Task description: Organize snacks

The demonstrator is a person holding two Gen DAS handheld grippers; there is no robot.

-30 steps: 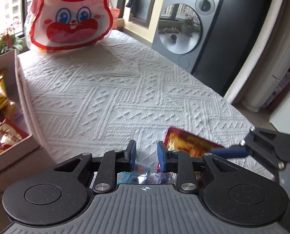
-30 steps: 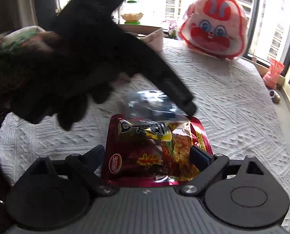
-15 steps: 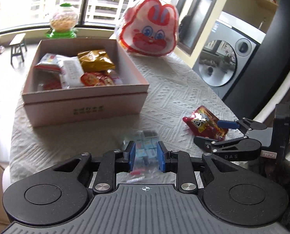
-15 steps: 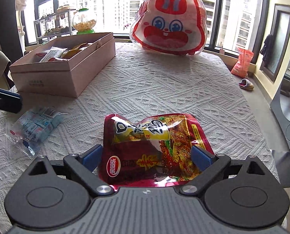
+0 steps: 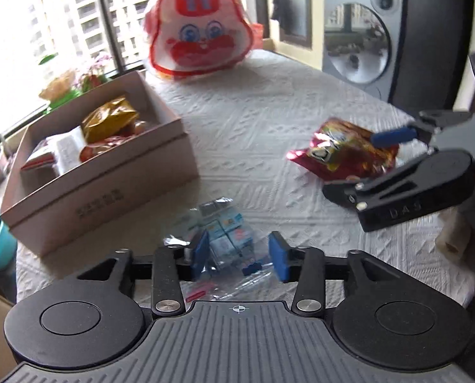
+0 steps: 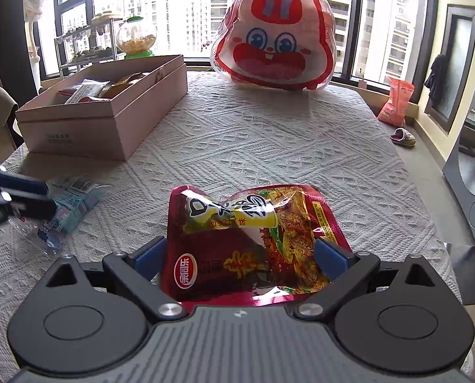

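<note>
Lying between the opening left tongs (image 5: 240, 255) — seemingly untouched — clear packet (image 5: 226, 233).

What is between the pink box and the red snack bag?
Only bare white tablecloth lies between the pink box and the red snack bag, as the right wrist view shows.

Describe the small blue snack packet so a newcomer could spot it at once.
Start at the pink cardboard box on the white tablecloth. Just in front of it lies the clear packet of pale-blue mini boxes; unlike the red foil pouch nearby, it's transparent and blue.
</note>
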